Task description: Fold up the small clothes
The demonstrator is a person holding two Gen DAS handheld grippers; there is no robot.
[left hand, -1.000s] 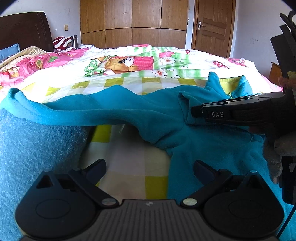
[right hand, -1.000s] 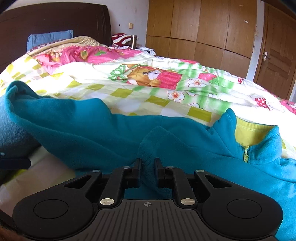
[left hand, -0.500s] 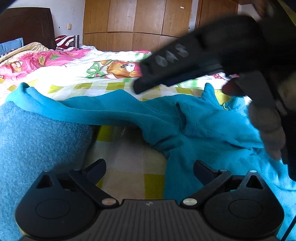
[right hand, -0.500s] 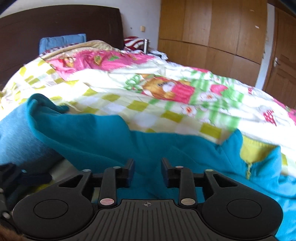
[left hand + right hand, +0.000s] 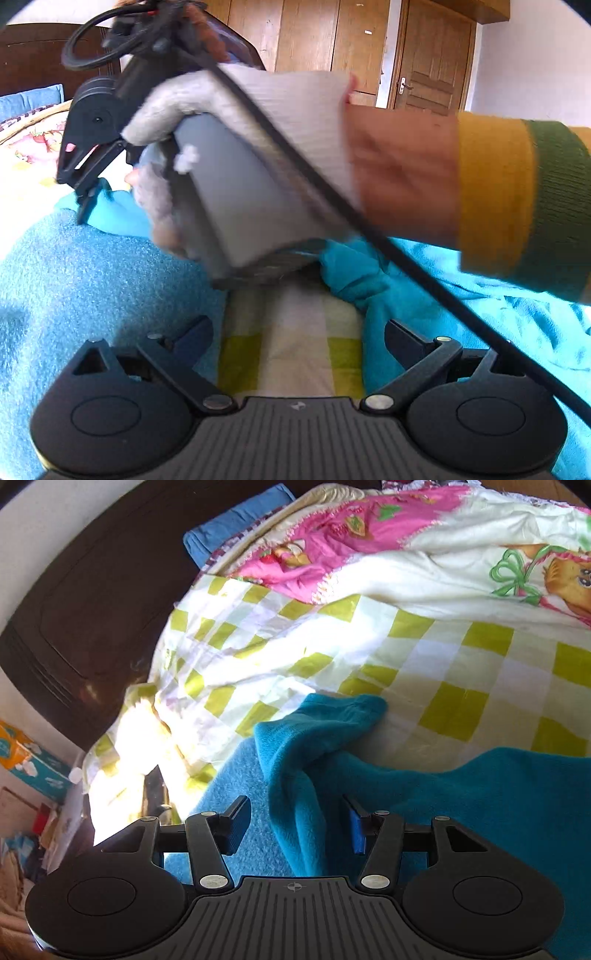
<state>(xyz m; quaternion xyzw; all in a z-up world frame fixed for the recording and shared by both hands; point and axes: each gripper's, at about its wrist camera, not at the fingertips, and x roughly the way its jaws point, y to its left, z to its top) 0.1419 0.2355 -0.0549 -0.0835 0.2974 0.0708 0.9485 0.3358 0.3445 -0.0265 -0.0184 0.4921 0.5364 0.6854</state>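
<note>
The teal fleece garment (image 5: 480, 812) lies spread on the bed, over the checked quilt (image 5: 424, 642), and one sleeve (image 5: 314, 738) reaches toward the headboard side, with its cuff resting on the quilt. The right gripper (image 5: 295, 823) has its fingers apart, one on each side of this sleeve, and the fabric passes between them without being pinched. I judge this is a preparation to take the sleeve and fold it inward over the body of the garment.

In the left wrist view the right hand (image 5: 295, 155), in a pale knitted glove, crosses in front and hides much of the scene — it is blurred, so details are not clear. The left gripper (image 5: 299, 332) is also spread wide and holds nothing; below it is bare quilt, with teal fabric on both sides. It probably waits low to keep out of the way of the reaching arm.
</note>
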